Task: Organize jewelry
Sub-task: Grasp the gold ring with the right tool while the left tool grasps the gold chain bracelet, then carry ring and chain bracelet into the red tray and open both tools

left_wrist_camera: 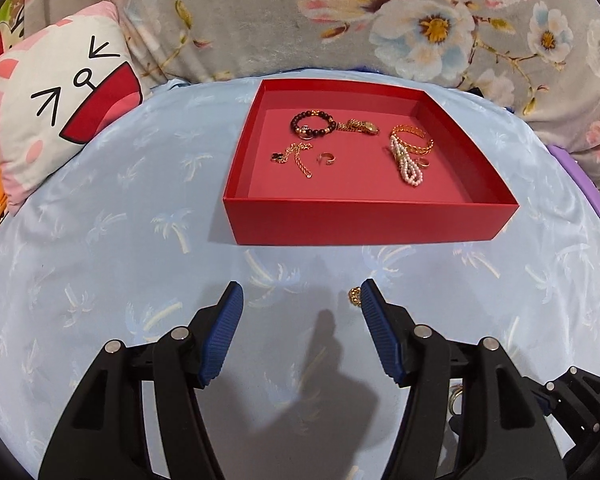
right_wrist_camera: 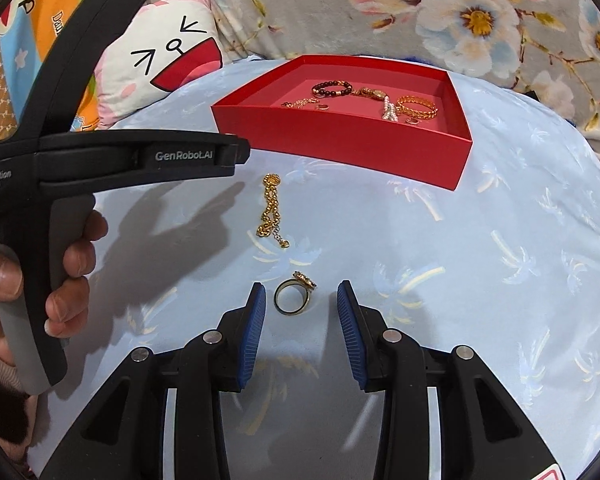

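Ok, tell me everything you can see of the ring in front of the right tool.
The ring is a gold-coloured metal band with a round ornamental top. It lies on the blue palm-print cloth, outside the red box, with the ornament on its far side. It sits between the open fingers of the right tool, touching neither. A gold chain bracelet lies beyond it, apart.

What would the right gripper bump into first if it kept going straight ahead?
Most likely the gold ring, lying on the blue cloth just ahead of the right gripper, in line with its open jaws. Depth is hard to judge.
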`<state>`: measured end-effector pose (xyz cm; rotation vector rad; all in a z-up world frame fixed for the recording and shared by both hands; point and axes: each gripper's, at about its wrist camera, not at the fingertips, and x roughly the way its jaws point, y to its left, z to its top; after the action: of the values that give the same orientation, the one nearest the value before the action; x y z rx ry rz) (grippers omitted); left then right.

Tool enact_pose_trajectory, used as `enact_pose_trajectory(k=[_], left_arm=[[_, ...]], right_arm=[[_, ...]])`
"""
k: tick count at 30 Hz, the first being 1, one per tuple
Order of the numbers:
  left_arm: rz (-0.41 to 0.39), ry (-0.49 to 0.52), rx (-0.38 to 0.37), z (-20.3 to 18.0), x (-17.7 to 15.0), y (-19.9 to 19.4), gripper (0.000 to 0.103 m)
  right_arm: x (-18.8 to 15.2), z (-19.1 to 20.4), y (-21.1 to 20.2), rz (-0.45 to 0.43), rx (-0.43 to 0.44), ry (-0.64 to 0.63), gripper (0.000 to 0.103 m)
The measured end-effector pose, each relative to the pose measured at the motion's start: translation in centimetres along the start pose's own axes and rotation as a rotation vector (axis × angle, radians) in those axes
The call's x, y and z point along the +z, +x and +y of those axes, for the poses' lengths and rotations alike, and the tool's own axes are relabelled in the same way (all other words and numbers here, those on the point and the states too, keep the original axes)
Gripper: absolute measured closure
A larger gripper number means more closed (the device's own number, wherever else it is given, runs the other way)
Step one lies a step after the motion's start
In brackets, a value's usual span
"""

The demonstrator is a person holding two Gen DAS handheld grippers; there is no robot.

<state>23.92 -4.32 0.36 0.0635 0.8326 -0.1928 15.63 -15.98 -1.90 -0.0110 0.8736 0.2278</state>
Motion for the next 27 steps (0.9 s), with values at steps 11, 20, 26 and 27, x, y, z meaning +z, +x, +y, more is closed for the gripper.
enact_pose_trajectory(k=[11, 20, 26, 27], left_arm=[[0.009, 0.014, 0.02, -0.2, -0.4, 0.5, 0.044], [0.031, 0.015, -0.006, -0.3, -0.7, 0.9, 0.044], [0.053, 0.037, -0.037, -1.7, -1.2, 1.4, 0.044], [0.057, 0.04, -0.041, -1.8, -1.3, 1.5, 0.044]], right_arm=[[0.2, 0.4, 0.5, 0.016, -0.055, -0.009, 0.071], [0.1, 0.2, 0.3, 0.015, -0.052, -0.001, 0.089], [0.1, -1.3, 0.0, 0.013, -0.033, 0.053, 0.099], [0.1, -1.5, 0.0, 0.014, -0.028, 0.06, 0.099]])
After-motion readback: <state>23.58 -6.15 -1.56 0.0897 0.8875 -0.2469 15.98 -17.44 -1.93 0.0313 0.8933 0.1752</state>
